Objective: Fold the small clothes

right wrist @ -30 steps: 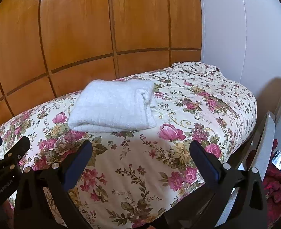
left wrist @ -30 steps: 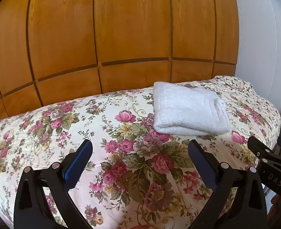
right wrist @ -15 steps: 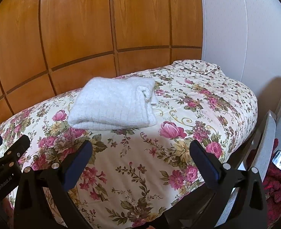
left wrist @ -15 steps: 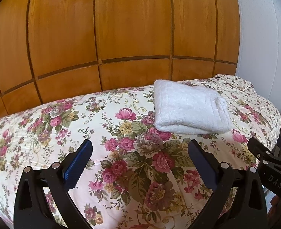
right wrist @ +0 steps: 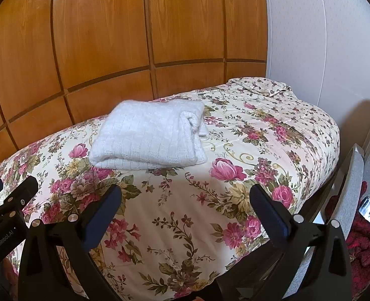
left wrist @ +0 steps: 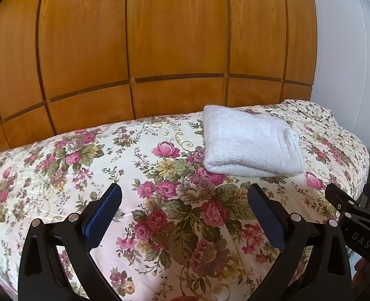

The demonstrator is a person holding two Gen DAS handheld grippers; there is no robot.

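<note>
Nothing moved, folded white garment [left wrist: 250, 145] on bedspread [left wrist: 109, 165]; "GenRobot.AI" on left gripper [right wrist: 1, 238]

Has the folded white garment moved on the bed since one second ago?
No. The folded white garment lies on the same spot of the floral bedcover, beside the same pink rose; only the camera shifted slightly.

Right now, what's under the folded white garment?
The folded white garment lies directly on the floral bedspread. The spot beneath it is covered, so anything tucked under or inside the folds cannot be seen. Both grippers hang clear, open.
</note>
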